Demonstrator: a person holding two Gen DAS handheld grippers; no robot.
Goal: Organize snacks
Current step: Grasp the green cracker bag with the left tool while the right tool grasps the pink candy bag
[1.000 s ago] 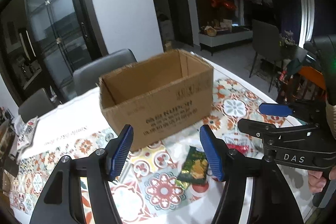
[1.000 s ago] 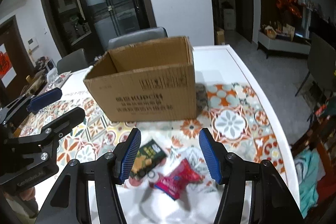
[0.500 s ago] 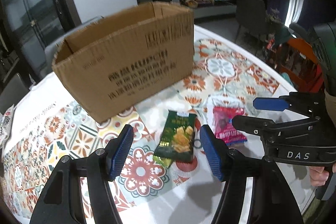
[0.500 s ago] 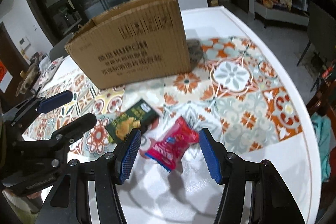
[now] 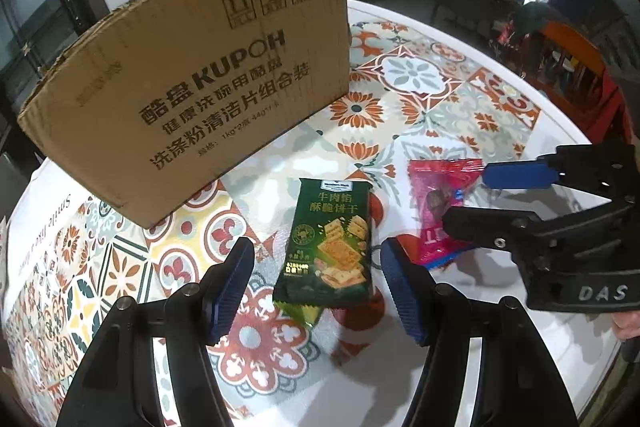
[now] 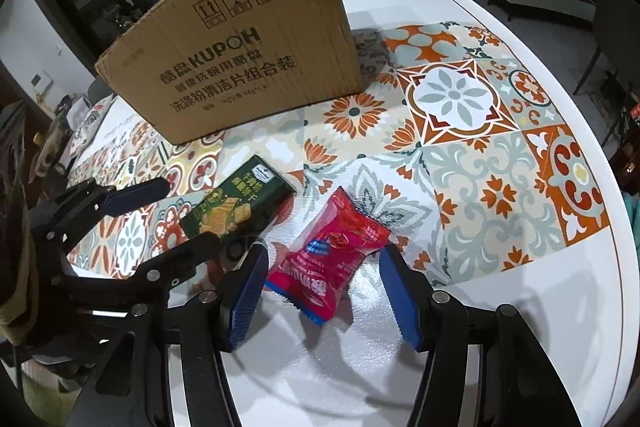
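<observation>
Both grippers have come down toward the table (image 6: 500,291) since a moment ago; the left gripper (image 5: 316,291) hangs half open around the green cracker packet (image 5: 330,247), gripping nothing; the right gripper (image 6: 322,293) straddles the red snack packet (image 6: 332,259), pads apart from it; the cardboard box (image 5: 192,91) stands just behind.
</observation>
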